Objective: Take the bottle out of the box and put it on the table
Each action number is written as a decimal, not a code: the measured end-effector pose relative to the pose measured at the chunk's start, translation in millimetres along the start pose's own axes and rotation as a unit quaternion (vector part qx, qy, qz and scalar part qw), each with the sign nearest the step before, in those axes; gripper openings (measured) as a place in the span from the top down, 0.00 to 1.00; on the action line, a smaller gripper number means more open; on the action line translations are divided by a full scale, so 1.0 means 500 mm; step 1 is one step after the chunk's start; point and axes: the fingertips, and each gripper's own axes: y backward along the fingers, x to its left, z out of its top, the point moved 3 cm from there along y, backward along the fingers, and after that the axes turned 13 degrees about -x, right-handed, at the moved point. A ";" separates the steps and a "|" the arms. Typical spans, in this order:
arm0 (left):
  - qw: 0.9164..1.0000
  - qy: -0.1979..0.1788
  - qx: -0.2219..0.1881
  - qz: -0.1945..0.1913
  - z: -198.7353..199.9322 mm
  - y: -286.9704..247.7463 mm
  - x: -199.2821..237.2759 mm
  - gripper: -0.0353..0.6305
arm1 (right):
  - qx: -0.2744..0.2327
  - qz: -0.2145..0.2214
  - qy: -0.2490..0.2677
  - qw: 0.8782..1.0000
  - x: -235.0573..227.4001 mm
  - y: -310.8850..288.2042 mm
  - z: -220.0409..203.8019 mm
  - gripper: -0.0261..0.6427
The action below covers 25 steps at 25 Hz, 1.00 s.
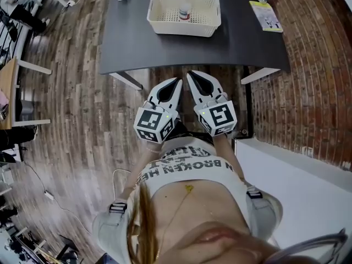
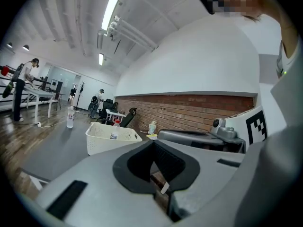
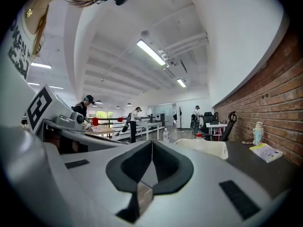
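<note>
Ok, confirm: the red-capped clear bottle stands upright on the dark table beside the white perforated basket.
Wrong place: the head view shows the red-capped clear bottle standing upright inside the white perforated basket, which sits on the dark table.

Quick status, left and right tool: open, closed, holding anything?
Left tool: closed, holding nothing.
Right tool: closed, holding nothing.
</note>
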 end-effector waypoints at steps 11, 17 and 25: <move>1.000 0.003 0.013 -0.027 0.007 -0.011 0.075 0.94 | 0.020 -0.033 -0.001 0.999 0.006 -0.052 -0.023 0.95; 0.999 0.014 0.019 -0.027 0.001 -0.026 0.094 0.94 | 0.036 -0.043 -0.005 0.998 0.002 -0.056 -0.038 0.95; 0.999 0.016 0.020 -0.020 -0.002 -0.092 0.123 0.94 | 0.041 -0.040 -0.008 0.998 -0.066 -0.107 -0.053 0.95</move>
